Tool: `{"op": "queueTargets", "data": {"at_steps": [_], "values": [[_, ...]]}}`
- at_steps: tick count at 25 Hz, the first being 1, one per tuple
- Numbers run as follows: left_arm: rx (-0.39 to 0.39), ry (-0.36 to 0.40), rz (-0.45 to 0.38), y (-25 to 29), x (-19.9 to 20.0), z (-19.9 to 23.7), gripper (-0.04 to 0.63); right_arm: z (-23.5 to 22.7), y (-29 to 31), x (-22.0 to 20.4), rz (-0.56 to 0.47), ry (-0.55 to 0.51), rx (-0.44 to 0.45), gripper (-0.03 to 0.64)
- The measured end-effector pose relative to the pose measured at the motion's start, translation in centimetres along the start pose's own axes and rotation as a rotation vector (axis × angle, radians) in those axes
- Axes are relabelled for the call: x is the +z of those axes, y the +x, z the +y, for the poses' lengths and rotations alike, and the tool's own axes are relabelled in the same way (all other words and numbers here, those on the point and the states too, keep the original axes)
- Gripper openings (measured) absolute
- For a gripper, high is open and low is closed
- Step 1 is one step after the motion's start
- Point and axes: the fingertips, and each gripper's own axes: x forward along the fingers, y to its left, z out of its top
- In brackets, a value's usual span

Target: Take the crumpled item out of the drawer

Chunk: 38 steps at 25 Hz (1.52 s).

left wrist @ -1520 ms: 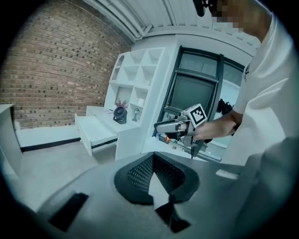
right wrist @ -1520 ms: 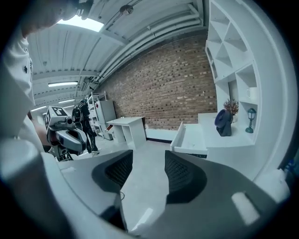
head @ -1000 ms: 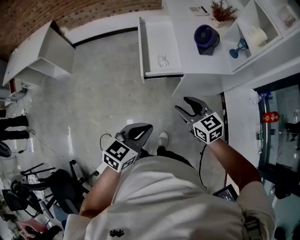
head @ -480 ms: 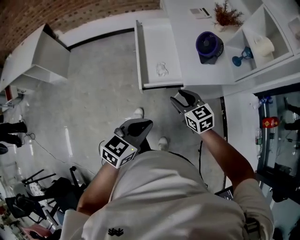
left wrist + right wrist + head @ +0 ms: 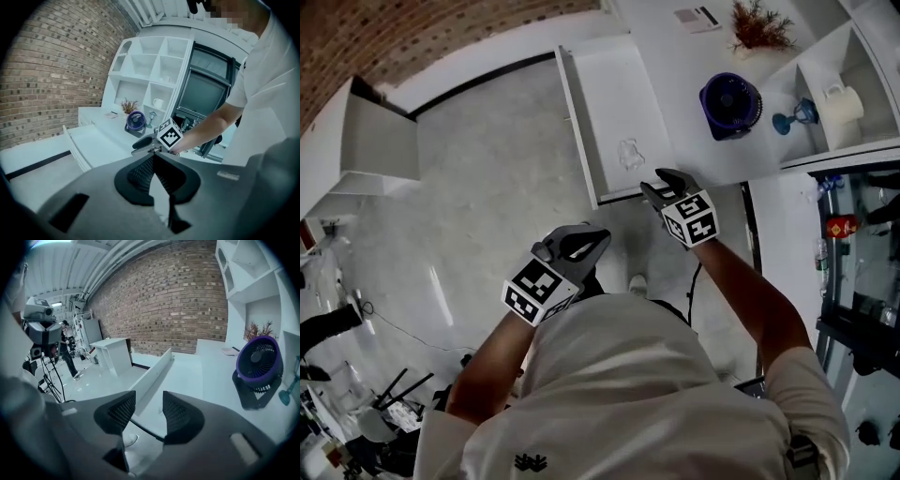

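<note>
The white drawer (image 5: 598, 84) stands pulled out from the white cabinet. A small crumpled, clear-looking item (image 5: 630, 153) lies on its floor near the front. My right gripper (image 5: 659, 183) hovers at the drawer's front right corner, a short way from the item. Its jaws are closing with nothing between them (image 5: 147, 401); the drawer's side wall (image 5: 154, 373) runs ahead of them, and the item does not show there. My left gripper (image 5: 578, 242) hangs lower, over the floor, with its jaws shut and empty (image 5: 152, 157).
On the cabinet top sit a purple fan (image 5: 729, 101), a dried plant (image 5: 757, 26) and a small card (image 5: 694, 15). Open shelves at right hold a blue goblet (image 5: 797, 117) and a white mug (image 5: 848, 101). A white desk (image 5: 356, 150) stands at far left.
The person has stepped toward the cabinet. My right gripper moved from over the floor up to the drawer's front corner. The left gripper followed a little.
</note>
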Motion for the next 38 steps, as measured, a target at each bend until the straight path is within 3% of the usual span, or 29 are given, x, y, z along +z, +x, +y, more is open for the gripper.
{"op": "queueTargets", "data": {"at_steps": [7,17,28,38], "values": [[-0.058,-0.003,0.045,-0.5,0.2,6.5,0.005,-2.6,7.9,-0.9,0.104,0.056,-0.081,0.198],[-0.127,-0.030,0.091,-0.7,-0.4,12.3,0.005,-6.4,15.7,-4.2,0.296,0.072,-0.167,0.202],[-0.144,-0.060,0.099,-0.3,-0.3,16.7,0.005,-8.0,19.5,-7.9,0.465,0.093,-0.166,0.201],[-0.159,-0.074,0.139,0.6,-1.0,18.0,0.005,-8.1,20.8,-9.1,0.528,0.068,-0.149,0.109]]}}
